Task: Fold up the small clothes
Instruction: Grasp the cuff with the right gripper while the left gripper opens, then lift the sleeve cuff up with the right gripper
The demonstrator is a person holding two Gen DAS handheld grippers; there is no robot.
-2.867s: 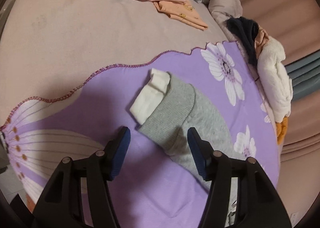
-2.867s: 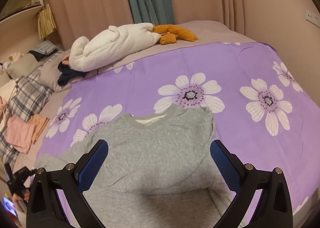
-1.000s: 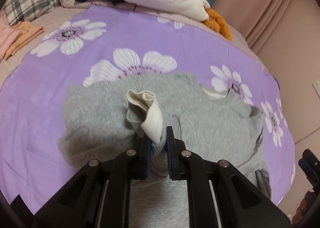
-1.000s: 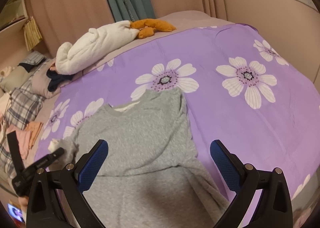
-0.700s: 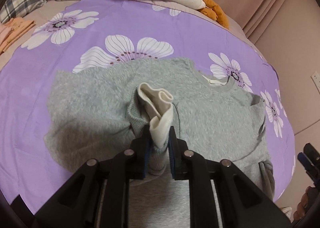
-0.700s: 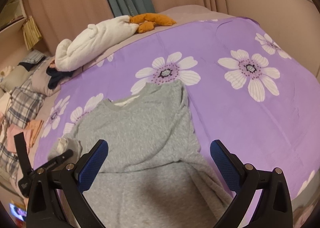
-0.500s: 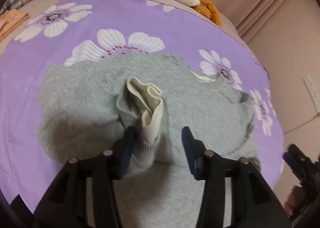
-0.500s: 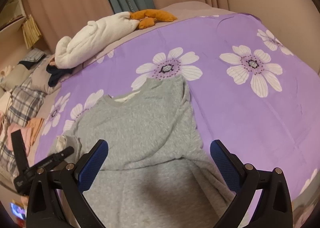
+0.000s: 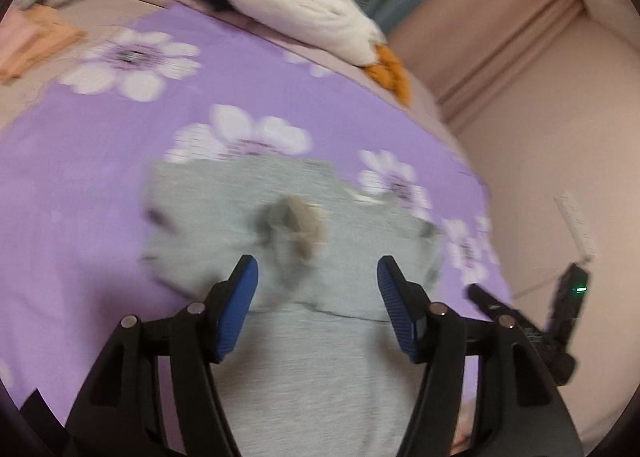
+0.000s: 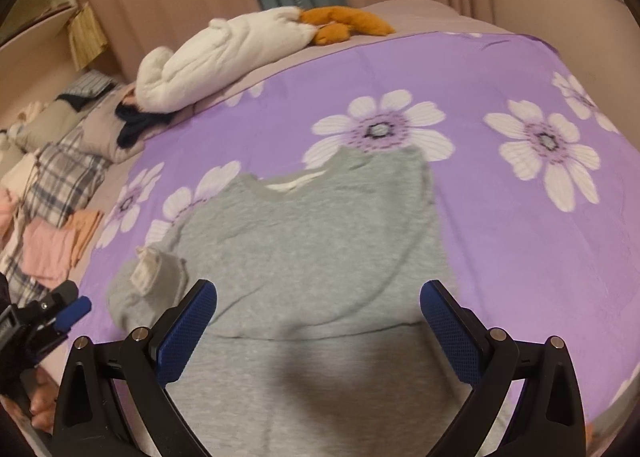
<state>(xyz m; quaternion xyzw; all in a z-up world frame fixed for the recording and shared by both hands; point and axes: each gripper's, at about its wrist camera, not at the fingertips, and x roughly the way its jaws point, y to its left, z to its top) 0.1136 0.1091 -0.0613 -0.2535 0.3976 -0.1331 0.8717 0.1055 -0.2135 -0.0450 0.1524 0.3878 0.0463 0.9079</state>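
Observation:
A grey sweatshirt (image 10: 312, 249) lies flat on the purple flowered bedspread (image 10: 500, 89). Its left sleeve is folded in over the body, and the sleeve's white cuff (image 10: 146, 271) rests on the grey cloth. The left wrist view is blurred; there the sweatshirt (image 9: 312, 337) fills the middle and the cuff (image 9: 294, 223) lies beyond the fingertips. My left gripper (image 9: 318, 289) is open and empty just above the sleeve; it also shows at the left edge of the right wrist view (image 10: 60, 313). My right gripper (image 10: 318, 321) is open and empty over the sweatshirt's lower body.
A white plush toy with orange feet (image 10: 240, 53) lies at the far side of the bed. Dark clothes (image 10: 136, 123), a plaid pillow (image 10: 64, 177) and folded pink and orange clothes (image 10: 60, 241) lie at the far left. A wall (image 9: 560, 137) stands on the right.
My left gripper carried the sleeve cuff over the sweatshirt's body, then opened and let it go. The cuff now lies on the grey cloth. My right gripper stayed open.

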